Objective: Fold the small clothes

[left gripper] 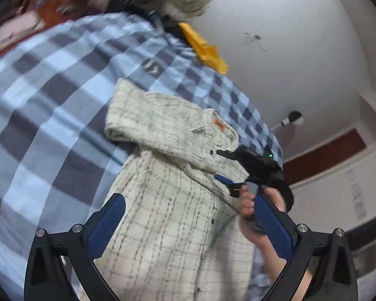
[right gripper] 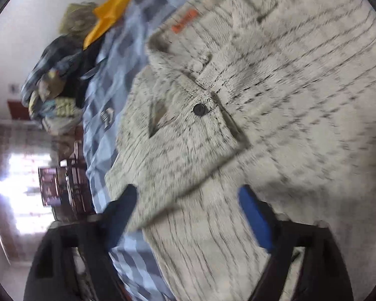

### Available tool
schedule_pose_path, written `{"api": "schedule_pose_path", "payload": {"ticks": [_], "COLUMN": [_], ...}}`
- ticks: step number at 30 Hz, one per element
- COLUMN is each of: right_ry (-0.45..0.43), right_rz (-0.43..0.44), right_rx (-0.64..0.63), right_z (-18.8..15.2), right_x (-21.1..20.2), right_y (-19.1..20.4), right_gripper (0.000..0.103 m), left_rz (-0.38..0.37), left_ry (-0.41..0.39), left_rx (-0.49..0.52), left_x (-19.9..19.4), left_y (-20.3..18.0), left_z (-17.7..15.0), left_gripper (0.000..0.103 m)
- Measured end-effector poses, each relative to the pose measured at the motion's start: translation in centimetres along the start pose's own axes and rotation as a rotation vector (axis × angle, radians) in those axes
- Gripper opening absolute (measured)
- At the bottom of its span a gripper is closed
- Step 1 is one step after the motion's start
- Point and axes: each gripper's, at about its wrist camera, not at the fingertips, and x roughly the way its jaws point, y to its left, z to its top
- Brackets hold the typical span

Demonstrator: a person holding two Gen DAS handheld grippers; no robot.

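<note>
A small cream shirt with a dark check (left gripper: 173, 183) lies on a blue and grey checked bedsheet (left gripper: 50, 95). One sleeve is folded across its chest, below the collar with an orange tag (left gripper: 219, 124). My left gripper (left gripper: 188, 208) is open above the lower shirt, its blue pads wide apart. My right gripper (left gripper: 221, 164) shows in the left wrist view at the shirt's collar side, held by a hand, jaws apart. In the right wrist view the shirt (right gripper: 275, 95) fills the frame, and my right gripper (right gripper: 190, 198) is open with fabric lying between its fingers.
A pile of other clothes (right gripper: 55, 80) and a yellow garment (right gripper: 112, 12) lie at the far end of the bed (right gripper: 107, 80). White wall (left gripper: 300, 50) beyond the bed edge. Dark wooden furniture (right gripper: 65, 190) and a bright window stand beside the bed.
</note>
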Motion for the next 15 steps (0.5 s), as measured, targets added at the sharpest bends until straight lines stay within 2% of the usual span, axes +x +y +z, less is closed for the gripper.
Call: {"api": "schedule_pose_path", "payload": {"ticks": [2,3,5,7,8,10,11,13,15], "right_ry": [-0.005,-0.009,-0.018,-0.037,-0.05,-0.074,-0.086,-0.132,-0.193], "right_rz": [-0.065,-0.084,-0.122,-0.154,-0.157,-0.181,-0.201,-0.189,-0.17], "right_rx": [0.01,0.009,0.013,0.032,0.041,0.033,0.015,-0.02,-0.076], "right_z": [0.2,0.3,0.3,0.5,0.5,0.6,0.5,0.3,-0.6], "right_x": [1.4,1.8,2.8,3.2,3.3,3.3,3.0,1.8,-0.1], "right_y": [0.3,0.5,0.6,0.3,0.2,0.4,0.5,1.2,2.5], "right_gripper": [0.067,0.066,0.066,0.066,0.064,0.041,0.018,0.014,0.013], "left_rz": [0.103,0.156,0.309,0.401,0.414,0.37,0.338,0.316,0.332], "left_ry": [-0.026,-0.043,-0.099,-0.146,-0.155,-0.147,-0.138,-0.134,-0.139], "left_rx": [-0.031,-0.028,-0.005,0.008,0.002,-0.045,-0.078,-0.121,-0.124], "left_x": [-0.4,-0.7,-1.3,-2.0,-2.2,-2.5,-2.5,-2.6,-2.6], "left_y": [1.0,1.4,2.0,2.7,3.1,4.4,5.0,5.7,5.9], "left_z": [0.5,0.7,0.9,1.1,1.3,1.9,2.1,2.1,2.2], "left_gripper": [0.103,0.103,0.103,0.103,0.103,0.103,0.103,0.103,0.103]}}
